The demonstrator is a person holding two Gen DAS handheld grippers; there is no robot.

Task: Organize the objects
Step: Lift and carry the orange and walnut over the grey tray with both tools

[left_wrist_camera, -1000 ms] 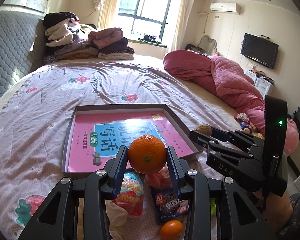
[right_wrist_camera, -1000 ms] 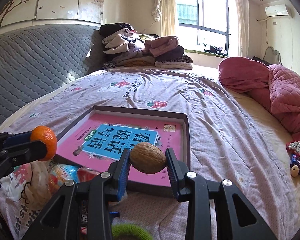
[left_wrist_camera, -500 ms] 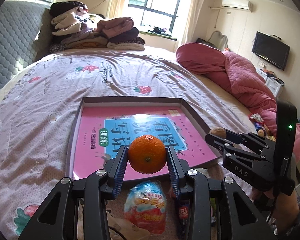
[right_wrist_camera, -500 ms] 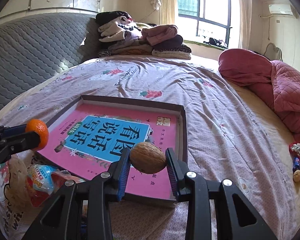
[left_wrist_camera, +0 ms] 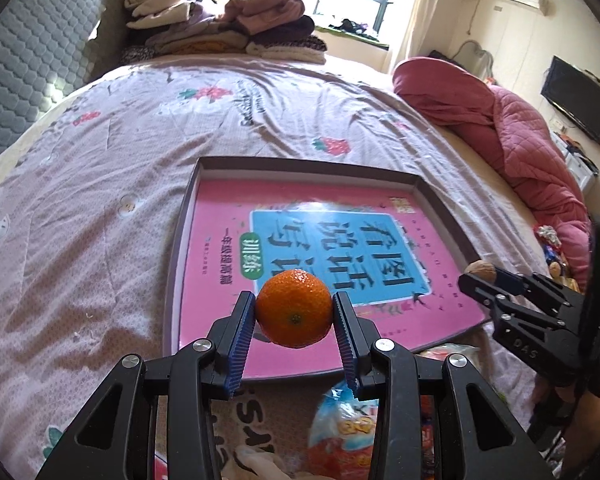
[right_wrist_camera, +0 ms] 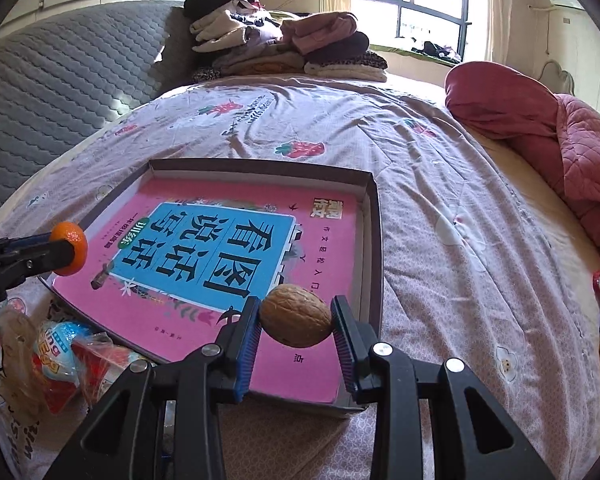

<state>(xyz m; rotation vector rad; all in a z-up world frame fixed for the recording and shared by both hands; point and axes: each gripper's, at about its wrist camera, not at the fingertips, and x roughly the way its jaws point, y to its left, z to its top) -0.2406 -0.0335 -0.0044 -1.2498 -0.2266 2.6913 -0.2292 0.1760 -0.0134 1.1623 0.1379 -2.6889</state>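
The left claw (left_wrist_camera: pixel 294 314) is closed on a tangerine (left_wrist_camera: pixel 293 308), gripped at its widest part between the blue ribbed pads; the fruit hangs above the near left part of the shallow box (left_wrist_camera: pixel 436 196), over the pink book (left_wrist_camera: pixel 260 216) that lies inside it. The right claw (right_wrist_camera: pixel 295 316) is closed on a walnut (right_wrist_camera: pixel 296 315), held by its two ends above the near right corner of the same box; the box rests on the bed (right_wrist_camera: pixel 440 184).

Probable step: release of both items into the box.

Hazards:
- Both items are round; released from height onto the glossy book cover, either may roll or bounce over the low wall onto the bedding; lower before opening.
- The walnut is hard and smooth, held only at its tips; a slight tilt may let it slip out early.
- Excess squeeze may bruise the tangerine.
- The bedding is soft; pressing on the box rim may tip it.
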